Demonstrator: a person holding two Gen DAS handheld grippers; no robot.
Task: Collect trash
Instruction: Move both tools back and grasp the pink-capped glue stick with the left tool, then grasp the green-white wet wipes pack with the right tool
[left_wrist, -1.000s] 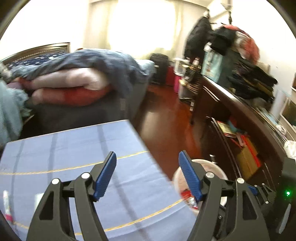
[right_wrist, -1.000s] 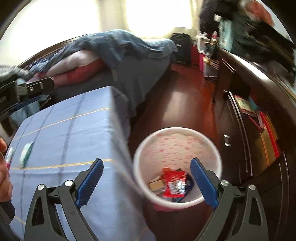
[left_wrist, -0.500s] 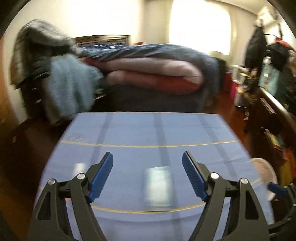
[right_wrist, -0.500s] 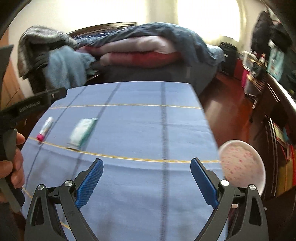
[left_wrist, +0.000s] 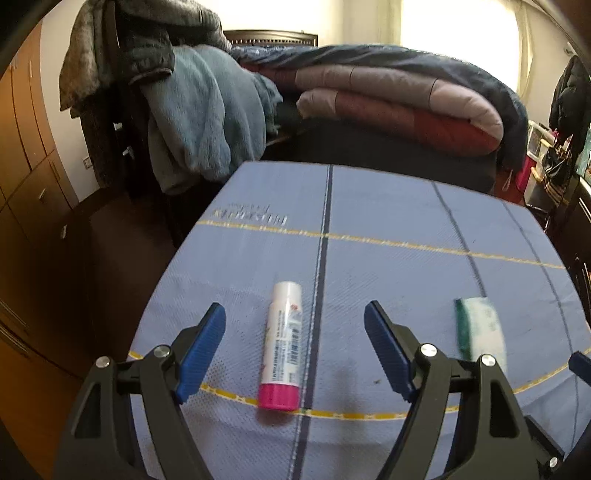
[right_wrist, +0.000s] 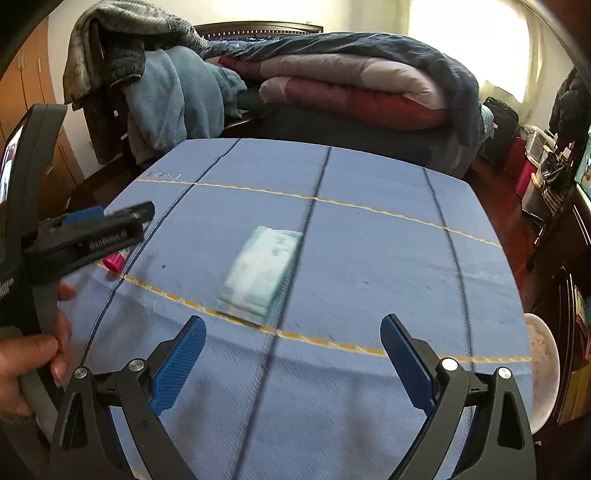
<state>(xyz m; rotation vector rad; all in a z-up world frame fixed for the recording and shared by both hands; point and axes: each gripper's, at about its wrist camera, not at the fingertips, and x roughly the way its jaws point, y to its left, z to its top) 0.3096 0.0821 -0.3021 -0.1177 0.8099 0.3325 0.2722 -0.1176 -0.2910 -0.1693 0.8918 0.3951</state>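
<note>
A white tube with a pink cap (left_wrist: 282, 343) lies on the blue tablecloth (left_wrist: 388, 236), between the open fingers of my left gripper (left_wrist: 295, 347). A pale green and white packet (left_wrist: 480, 328) lies to its right. In the right wrist view the packet (right_wrist: 260, 271) lies just ahead of my open, empty right gripper (right_wrist: 293, 360). The left gripper (right_wrist: 92, 230) shows at the left there, over the tube's pink cap (right_wrist: 112, 262). A pink speckled trash bin (right_wrist: 541, 369) stands on the floor past the table's right edge.
A bed with folded quilts (left_wrist: 388, 99) stands behind the table. Clothes hang on a rack (left_wrist: 159, 92) at the back left. A dark dresser (right_wrist: 569, 258) lines the right side. Wooden cabinets (left_wrist: 22, 147) stand at the left.
Both grippers have swung left from the trash bin back over the table. The left one now sits over the tube, the right one faces the packet. Both stay open.
</note>
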